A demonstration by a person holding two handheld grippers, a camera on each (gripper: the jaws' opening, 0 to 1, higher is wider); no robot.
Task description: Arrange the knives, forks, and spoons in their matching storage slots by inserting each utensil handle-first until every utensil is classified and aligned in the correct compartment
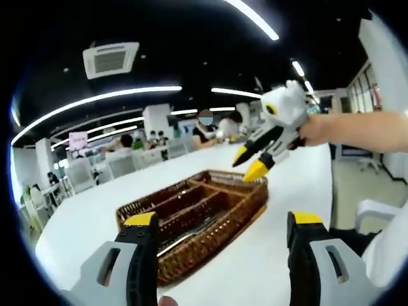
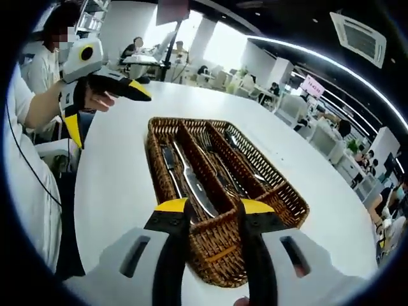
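A brown wicker cutlery basket [image 2: 220, 254] with three long compartments lies on a white table [image 2: 121, 172]. Knives [image 2: 191, 183] lie in its left slot, forks [image 2: 212, 159] in the middle one, and more utensils [image 2: 241, 153] in the right one. My right gripper [image 2: 214, 206] hovers over the basket's near end, jaws a little apart and holding nothing. In the left gripper view the basket [image 1: 220, 234] sits just ahead of my left gripper [image 1: 223, 219], whose jaws are spread wide and bare. The right gripper [image 1: 248, 163] hangs above the basket's far corner, and the left gripper [image 2: 105, 109] shows beside the table's edge.
The person's sleeve and body [image 2: 29, 185] stand at the table's left edge. White chairs [image 1: 83, 172] and seated people fill the room behind. Bare tabletop [image 1: 287, 185] surrounds the basket.
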